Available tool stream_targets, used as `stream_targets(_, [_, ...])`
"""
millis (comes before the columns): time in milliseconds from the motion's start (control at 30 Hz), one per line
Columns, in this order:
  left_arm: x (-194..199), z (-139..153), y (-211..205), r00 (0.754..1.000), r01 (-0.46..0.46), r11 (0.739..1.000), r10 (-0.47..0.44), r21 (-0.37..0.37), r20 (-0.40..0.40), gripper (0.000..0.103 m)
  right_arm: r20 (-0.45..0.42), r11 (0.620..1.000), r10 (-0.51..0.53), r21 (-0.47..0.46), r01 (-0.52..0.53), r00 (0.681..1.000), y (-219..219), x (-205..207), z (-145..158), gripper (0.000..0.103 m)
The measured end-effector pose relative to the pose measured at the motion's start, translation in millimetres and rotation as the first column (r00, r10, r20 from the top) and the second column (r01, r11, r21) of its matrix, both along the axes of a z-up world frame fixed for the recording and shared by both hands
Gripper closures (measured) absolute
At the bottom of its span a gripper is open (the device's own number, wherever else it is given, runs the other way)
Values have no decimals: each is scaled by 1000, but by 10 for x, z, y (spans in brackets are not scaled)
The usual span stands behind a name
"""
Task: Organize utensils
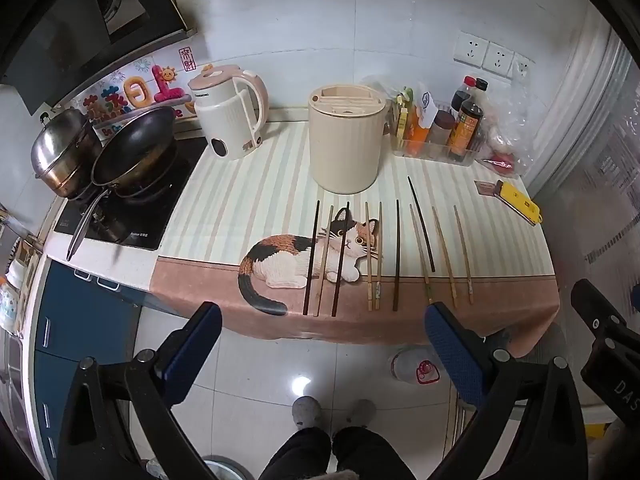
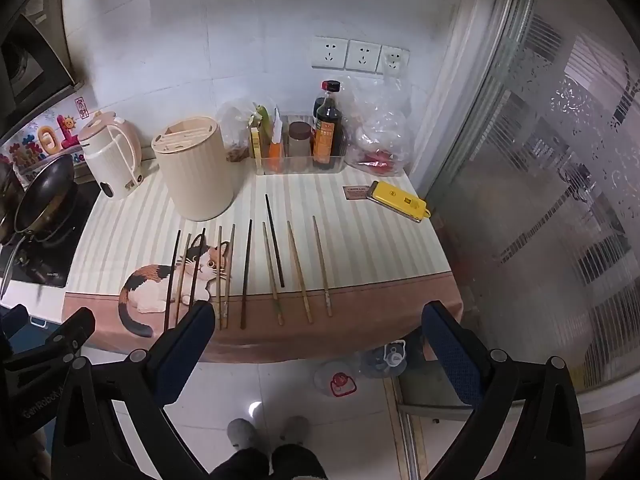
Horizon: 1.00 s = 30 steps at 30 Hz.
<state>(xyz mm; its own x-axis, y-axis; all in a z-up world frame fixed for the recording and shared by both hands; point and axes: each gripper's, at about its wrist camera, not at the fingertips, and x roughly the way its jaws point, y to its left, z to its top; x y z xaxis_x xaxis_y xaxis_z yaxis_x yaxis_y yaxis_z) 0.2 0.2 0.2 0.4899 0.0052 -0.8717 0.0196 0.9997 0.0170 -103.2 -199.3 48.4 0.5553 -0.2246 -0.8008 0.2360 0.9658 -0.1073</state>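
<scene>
Several chopsticks, some dark (image 1: 396,256) (image 2: 246,274) and some light bamboo (image 1: 444,254) (image 2: 298,270), lie side by side on a counter mat with a cat picture (image 1: 296,256) (image 2: 168,280). A cream cylindrical utensil holder (image 1: 346,140) (image 2: 196,168) with slots in its lid stands behind them. My left gripper (image 1: 324,324) is open and empty, held in front of the counter edge. My right gripper (image 2: 320,322) is open and empty, also before the counter edge. The right gripper's body shows at the right edge of the left wrist view (image 1: 608,344).
A white-pink kettle (image 1: 230,112) (image 2: 112,152) stands left of the holder. A pan (image 1: 134,148) and steel pot (image 1: 64,148) sit on the stove at left. A clear bin of sauce bottles (image 1: 444,136) (image 2: 304,148), plastic bags and a yellow device (image 1: 518,202) (image 2: 400,200) are at back right. A glass door (image 2: 540,180) is right.
</scene>
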Motion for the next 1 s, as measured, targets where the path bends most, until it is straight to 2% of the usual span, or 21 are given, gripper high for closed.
stream_targets(1000, [29, 58, 19, 1000, 3, 1000, -3, 4, 9, 0, 2, 1000, 4, 10, -4, 1000, 41, -4, 21, 0])
